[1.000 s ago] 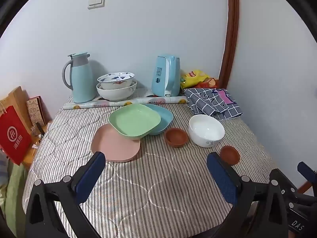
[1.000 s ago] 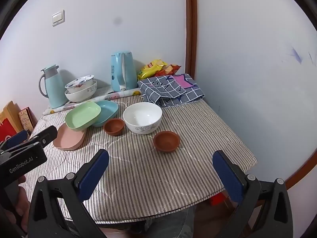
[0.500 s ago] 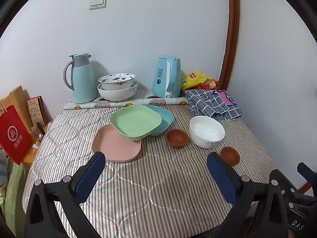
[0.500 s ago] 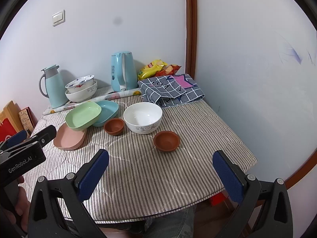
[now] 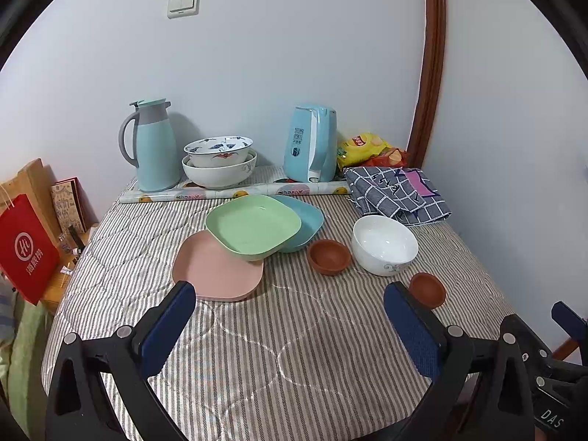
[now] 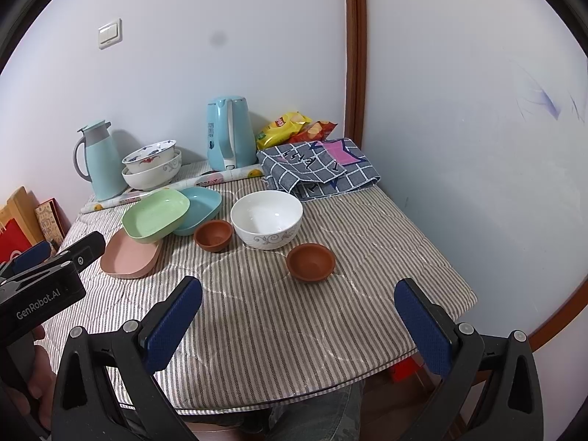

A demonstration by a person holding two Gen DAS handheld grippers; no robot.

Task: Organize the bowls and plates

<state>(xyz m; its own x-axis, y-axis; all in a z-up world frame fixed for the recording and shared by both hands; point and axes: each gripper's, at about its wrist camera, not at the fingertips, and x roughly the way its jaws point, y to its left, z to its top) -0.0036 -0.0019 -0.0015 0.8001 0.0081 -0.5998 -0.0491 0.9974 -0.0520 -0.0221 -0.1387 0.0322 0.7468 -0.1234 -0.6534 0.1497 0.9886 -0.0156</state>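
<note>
Brown small bowl (image 6: 310, 261) lies ahead between the wide-open, empty right claw (image 6: 298, 321); left claw (image 5: 290, 325) likewise gapes empty.

- Three square plates: one green (image 5: 253, 226), one blue (image 5: 307, 220), one pink (image 5: 217, 270).
- Two small brown bowls: one (image 5: 329, 256) beside the plates, one (image 5: 427, 289) nearer the bench edge.
- One plain white bowl (image 5: 384, 244) between the two brown ones.
- Two patterned bowls, stacked: the upper (image 5: 218, 150) in the lower (image 5: 218, 174).
- One thermos jug (image 5: 152, 145).
- One electric kettle (image 5: 312, 143).
- Two snack bags: one yellow (image 5: 362, 145), one red (image 5: 393, 156).
- One checked cloth (image 5: 397, 194).
- One rolled sheet (image 5: 235, 194).
- Two tools: left (image 5: 290, 325), right (image 6: 297, 321).
</note>
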